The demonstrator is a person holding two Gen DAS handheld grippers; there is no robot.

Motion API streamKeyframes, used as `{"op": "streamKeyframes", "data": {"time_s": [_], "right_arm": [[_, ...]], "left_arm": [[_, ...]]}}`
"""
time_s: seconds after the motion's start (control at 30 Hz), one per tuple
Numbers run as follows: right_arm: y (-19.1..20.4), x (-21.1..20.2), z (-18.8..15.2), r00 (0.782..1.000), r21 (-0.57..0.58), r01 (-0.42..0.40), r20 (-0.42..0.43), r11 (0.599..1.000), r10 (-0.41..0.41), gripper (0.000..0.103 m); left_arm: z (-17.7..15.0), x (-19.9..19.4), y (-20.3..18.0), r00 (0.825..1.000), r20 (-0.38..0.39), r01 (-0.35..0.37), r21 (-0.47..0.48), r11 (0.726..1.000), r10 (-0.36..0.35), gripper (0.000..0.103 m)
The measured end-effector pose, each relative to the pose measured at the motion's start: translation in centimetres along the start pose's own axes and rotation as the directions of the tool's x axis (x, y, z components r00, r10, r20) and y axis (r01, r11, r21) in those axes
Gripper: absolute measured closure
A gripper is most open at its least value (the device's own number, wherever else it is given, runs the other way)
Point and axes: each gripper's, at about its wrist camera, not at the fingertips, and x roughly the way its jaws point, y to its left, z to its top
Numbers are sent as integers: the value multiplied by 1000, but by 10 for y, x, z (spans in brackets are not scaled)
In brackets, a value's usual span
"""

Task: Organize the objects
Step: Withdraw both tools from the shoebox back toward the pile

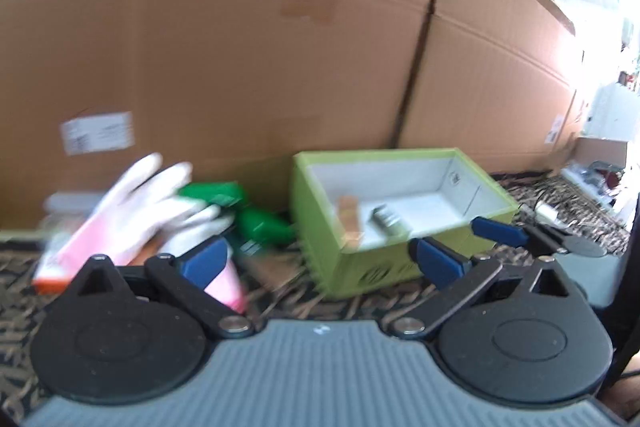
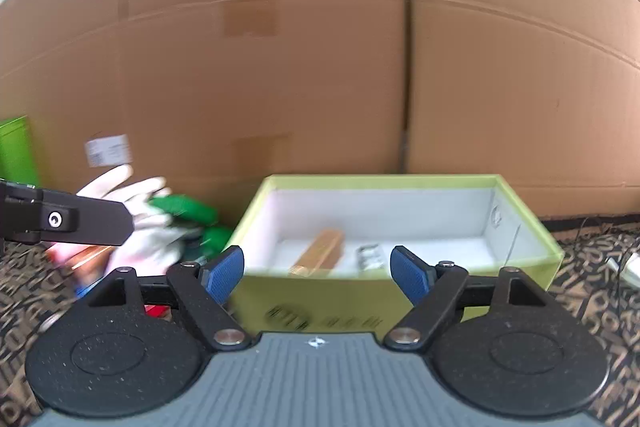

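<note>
A lime-green open box (image 1: 486, 187) (image 2: 532, 223) with a white inside stands on the patterned table. In it lie a tan wooden block (image 1: 350, 221) (image 2: 320, 251) and a small silver object (image 1: 386, 217) (image 2: 370, 255). Left of the box is a pile: a white and pink glove (image 1: 132, 207) (image 2: 140, 215), green packets (image 1: 240, 207) (image 2: 188, 211), an orange item (image 1: 48, 283). My left gripper (image 1: 320, 259) is open and empty, in front of the box's near left corner. My right gripper (image 2: 318, 271) is open and empty at the box's front wall; it also shows in the left wrist view (image 1: 500, 231).
A tall cardboard wall (image 1: 260, 47) (image 2: 320, 67) closes off the back. A white plug and cable (image 1: 546, 213) (image 2: 632, 267) lie right of the box. A green panel (image 2: 14, 151) stands at far left. The left gripper's arm (image 2: 64, 219) reaches in from the left.
</note>
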Motion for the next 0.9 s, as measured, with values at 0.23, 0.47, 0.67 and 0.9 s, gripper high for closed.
{"op": "streamKeyframes", "data": {"time_s": [0.23,0.47,0.67,0.9], "right_arm": [[45,-18,-48,990,32,-116,-81,993,118,19],[103,-4,-56,966,-56,-207,-171,977,194,30],[130,15,-44,962,-117,-210,-200,971,184,41],[137,64,-38,962,-104,-167,-236,981,139,42]], "left_arm": [[-64,-45,58,992,-71,-107,-76,991,101,0],[-85,-62,104,988,-86,-141,-171,975,128,0],[-92,-75,130,991,-66,-130,-200,971,119,0],[-99,-76,146,994,-49,-104,-172,980,97,0]]}}
